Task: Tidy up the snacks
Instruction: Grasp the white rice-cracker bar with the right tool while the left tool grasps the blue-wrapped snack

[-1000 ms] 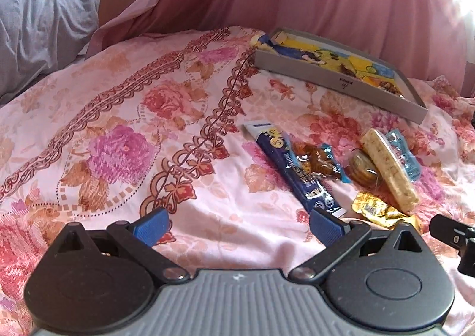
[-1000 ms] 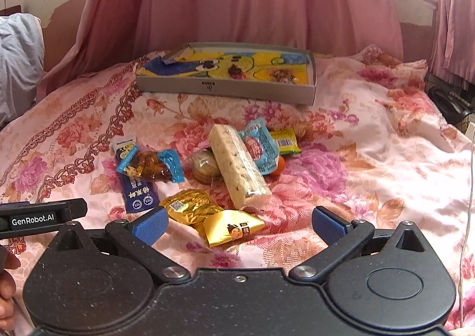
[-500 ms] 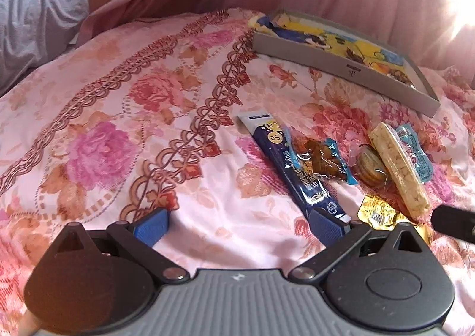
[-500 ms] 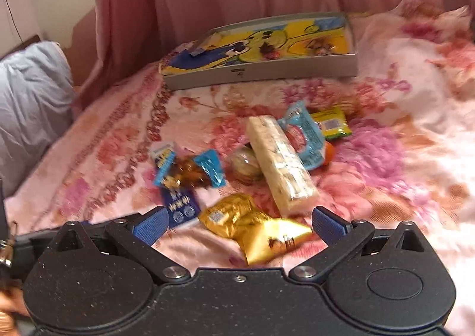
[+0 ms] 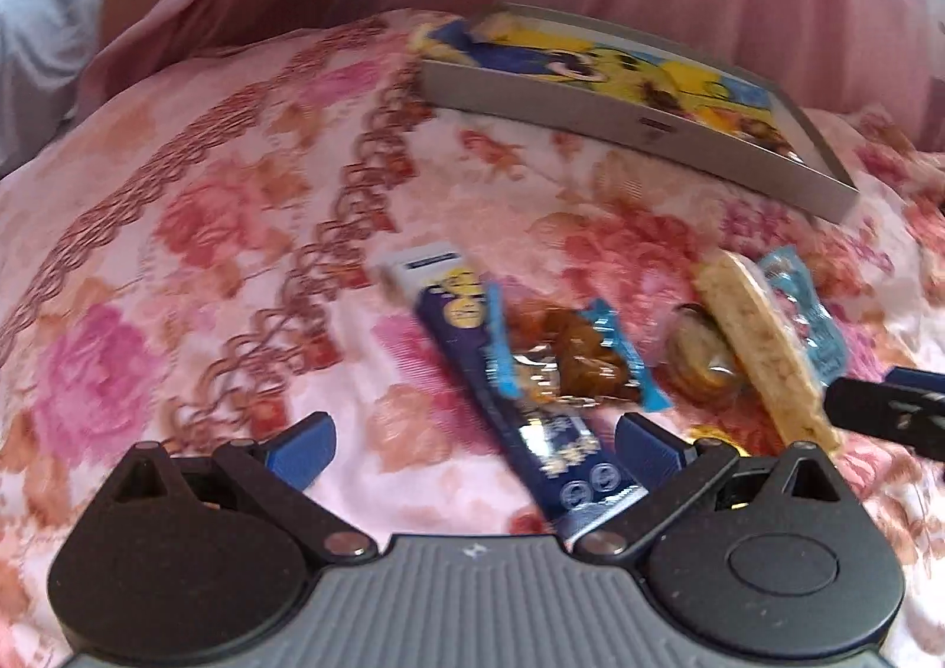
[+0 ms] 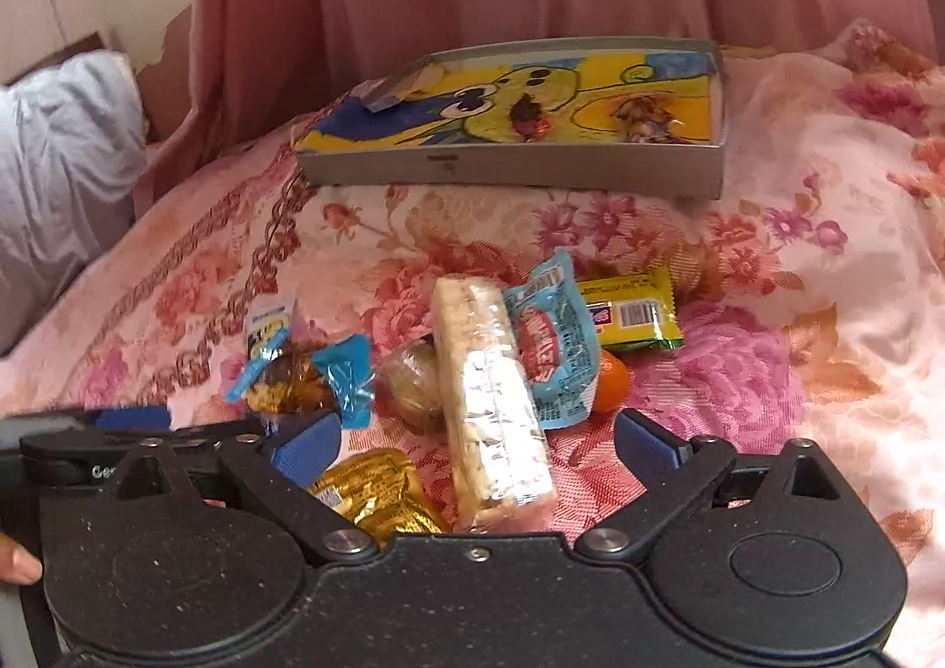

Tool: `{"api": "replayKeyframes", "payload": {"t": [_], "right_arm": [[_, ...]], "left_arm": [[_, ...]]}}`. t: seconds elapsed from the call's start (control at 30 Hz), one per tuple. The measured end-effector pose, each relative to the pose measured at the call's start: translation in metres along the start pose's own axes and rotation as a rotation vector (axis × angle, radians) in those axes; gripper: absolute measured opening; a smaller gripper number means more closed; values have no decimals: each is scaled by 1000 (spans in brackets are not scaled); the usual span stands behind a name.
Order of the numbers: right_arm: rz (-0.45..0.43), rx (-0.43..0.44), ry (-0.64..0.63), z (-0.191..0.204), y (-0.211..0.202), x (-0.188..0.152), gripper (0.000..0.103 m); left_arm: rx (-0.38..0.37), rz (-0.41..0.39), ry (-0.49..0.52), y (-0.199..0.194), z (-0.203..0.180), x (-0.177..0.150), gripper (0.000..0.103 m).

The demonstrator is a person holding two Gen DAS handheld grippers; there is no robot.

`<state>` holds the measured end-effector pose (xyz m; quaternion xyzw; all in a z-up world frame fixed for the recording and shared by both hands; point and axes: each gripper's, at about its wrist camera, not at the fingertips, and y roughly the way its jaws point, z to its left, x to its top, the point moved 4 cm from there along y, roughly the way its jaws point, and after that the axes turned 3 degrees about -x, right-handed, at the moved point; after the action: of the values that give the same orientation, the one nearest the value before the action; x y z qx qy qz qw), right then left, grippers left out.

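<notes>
- Your right gripper (image 6: 477,446) is spread wide around the pale rice bar (image 6: 490,402).
- Your left gripper (image 5: 474,449) is spread wide, dark blue packet (image 5: 520,390) between its fingers.
- Tray (image 6: 520,172) lies at twelve o'clock.

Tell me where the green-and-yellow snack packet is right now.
In the right wrist view, the green-and-yellow packet lies on the floral bedspread at the pile's far right, beside the light blue packet, short of the tray.
</notes>
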<state>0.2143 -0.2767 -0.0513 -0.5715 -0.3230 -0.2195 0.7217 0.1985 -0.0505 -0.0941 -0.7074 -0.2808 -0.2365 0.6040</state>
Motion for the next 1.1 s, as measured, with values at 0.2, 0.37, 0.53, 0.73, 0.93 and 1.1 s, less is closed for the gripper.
{"api": "replayKeyframes", "payload": {"t": [0.2, 0.37, 0.53, 0.73, 0.93, 1.1], "right_arm": [[13, -42, -111, 12, 11, -6, 84], [33, -46, -112, 11, 20, -5, 71], [55, -46, -91, 7, 27, -6, 61], [78, -42, -19, 1, 35, -5, 44], [72, -23, -4, -1, 36, -4, 42], [72, -20, 0, 0, 36, -4, 42]], "left_arm": [[-53, -73, 20, 3, -6, 0, 100], [-53, -137, 157, 1, -18, 6, 100], [-126, -117, 300, 9, -32, 20, 100], [-252, -17, 600, 20, -47, 28, 101], [-266, 30, 821, 30, -59, 34, 101], [-273, 105, 982, 46, -61, 30, 101]]}}
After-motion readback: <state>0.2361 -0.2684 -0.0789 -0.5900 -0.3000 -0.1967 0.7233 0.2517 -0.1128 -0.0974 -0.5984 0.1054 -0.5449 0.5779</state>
